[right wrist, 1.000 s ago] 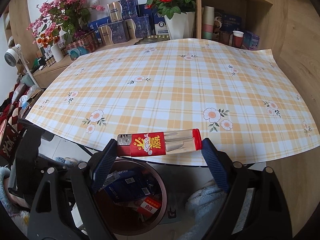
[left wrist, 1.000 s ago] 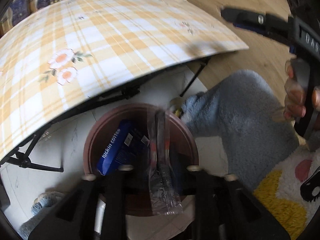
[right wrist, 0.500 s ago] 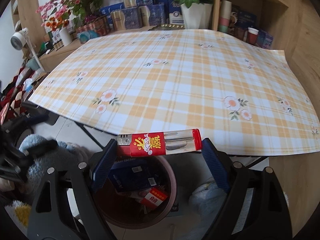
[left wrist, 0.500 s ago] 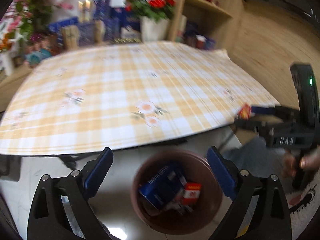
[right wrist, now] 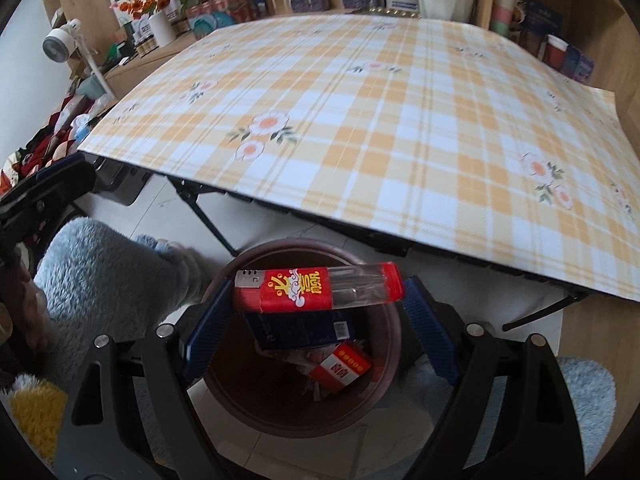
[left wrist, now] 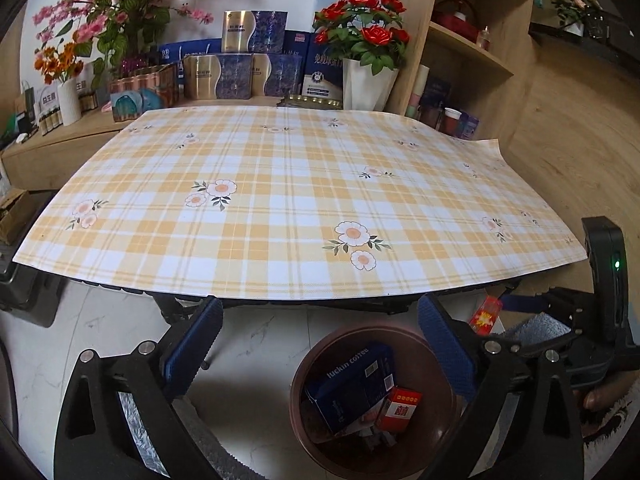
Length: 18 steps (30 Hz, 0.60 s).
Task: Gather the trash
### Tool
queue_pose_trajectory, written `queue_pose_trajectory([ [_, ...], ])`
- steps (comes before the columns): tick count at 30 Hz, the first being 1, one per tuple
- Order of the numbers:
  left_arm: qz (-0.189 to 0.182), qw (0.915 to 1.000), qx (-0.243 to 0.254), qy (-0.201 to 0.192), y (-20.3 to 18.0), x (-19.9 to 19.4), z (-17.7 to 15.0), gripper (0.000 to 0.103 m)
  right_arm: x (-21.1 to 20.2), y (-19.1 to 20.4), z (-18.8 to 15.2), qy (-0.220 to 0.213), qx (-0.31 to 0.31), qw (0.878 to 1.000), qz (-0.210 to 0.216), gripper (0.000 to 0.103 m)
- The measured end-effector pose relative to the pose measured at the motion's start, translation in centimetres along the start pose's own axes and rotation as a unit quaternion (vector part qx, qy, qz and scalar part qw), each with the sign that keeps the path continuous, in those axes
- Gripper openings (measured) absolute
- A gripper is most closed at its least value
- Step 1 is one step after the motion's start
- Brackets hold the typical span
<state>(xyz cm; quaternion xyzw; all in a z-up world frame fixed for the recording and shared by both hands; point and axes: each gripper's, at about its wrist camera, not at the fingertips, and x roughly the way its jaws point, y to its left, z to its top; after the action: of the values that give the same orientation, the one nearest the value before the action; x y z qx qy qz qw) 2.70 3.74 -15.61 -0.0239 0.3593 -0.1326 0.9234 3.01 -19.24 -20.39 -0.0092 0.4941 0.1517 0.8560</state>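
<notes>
My right gripper clamps the red-labelled clear plastic lighter above the round brown bin, boxes already inside; my left gripper is opening, empty.

One lighter, one brown bin, one blue box, one red packet
</notes>
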Motion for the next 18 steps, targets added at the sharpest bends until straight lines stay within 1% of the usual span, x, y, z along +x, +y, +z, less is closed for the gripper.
queue_pose_trajectory([
  [6,0.003,1.0,-0.001,0.007,0.03,0.34,-0.19,0.095,0.62,0.43,-0.25,0.012,-0.008,1.0,0.012,0.084],
  [7,0.003,1.0,-0.001,0.008,0.03,0.37,-0.22,0.095,0.59,0.5,-0.24,0.012,-0.01,1.0,0.013,0.086],
  [8,0.003,1.0,-0.001,0.008,0.02,0.4,-0.23,0.095,0.53,0.54,-0.25,0.011,-0.011,1.0,0.013,0.09],
  [9,0.003,0.9999,-0.001,0.01,0.04,0.46,-0.23,0.095,0.49,0.51,-0.24,0.009,-0.011,1.0,0.013,0.091],
  [14,0.003,0.9999,-0.002,0.011,0.02,0.52,-0.26,0.095,0.42,0.37,-0.22,0.008,-0.009,1.0,0.01,0.095],
  [18,0.005,0.9999,-0.001,0.013,0.01,0.55,-0.24,0.095,0.19,0.15,-0.2,0.003,-0.004,1.0,0.007,0.096],
])
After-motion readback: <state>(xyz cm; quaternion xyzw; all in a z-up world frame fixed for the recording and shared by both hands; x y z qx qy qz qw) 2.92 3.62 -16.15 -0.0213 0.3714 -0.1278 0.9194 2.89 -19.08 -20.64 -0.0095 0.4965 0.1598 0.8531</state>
